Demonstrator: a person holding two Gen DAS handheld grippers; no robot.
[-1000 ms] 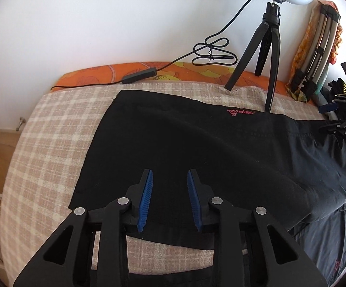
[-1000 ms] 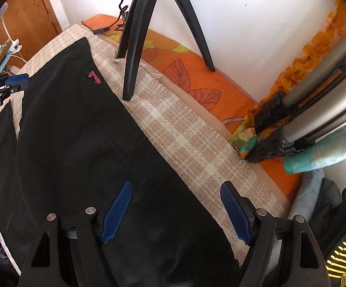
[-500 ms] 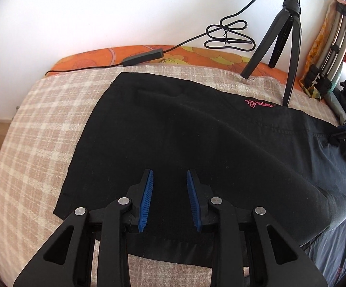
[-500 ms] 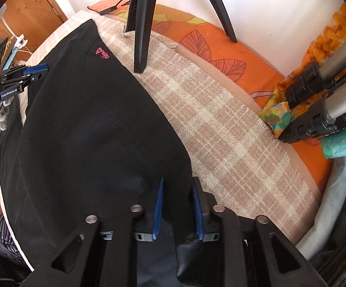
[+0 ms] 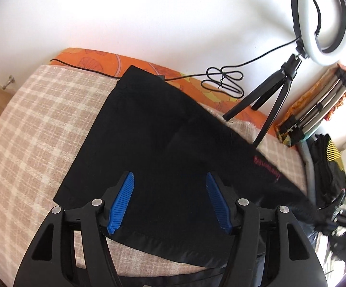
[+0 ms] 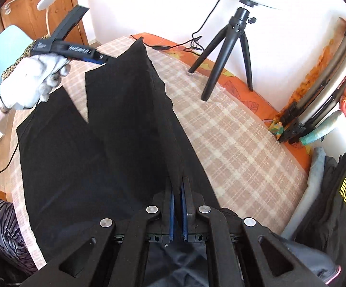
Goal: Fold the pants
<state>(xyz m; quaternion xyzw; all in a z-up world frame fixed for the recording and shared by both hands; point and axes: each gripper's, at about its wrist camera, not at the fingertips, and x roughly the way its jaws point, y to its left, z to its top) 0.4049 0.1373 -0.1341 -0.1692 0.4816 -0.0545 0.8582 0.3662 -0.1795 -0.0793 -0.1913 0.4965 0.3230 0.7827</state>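
Black pants [image 5: 163,143] lie on a beige plaid blanket [image 5: 41,129], with a pink logo [image 5: 266,165] near the waist. My left gripper [image 5: 169,186] is open above the leg end, empty. My right gripper [image 6: 177,192] is shut on a fold of the pants [image 6: 115,129] and lifts it into a ridge. In the right wrist view the left gripper [image 6: 101,58], held by a white-gloved hand [image 6: 36,81], hovers over the far leg ends.
A ring light on a black tripod [image 5: 278,91] stands on the blanket's far edge, its cable [image 5: 223,81] coiled on the orange sheet [image 5: 101,57]. A folded tripod [image 6: 316,95] leans on the wall. Black clothes [image 6: 335,191] lie at the right. A wooden door [image 6: 41,7] is behind.
My left gripper opened wide and let go of the leg end. My right gripper, shut half a second ago, has lifted the pants fabric into a raised fold.
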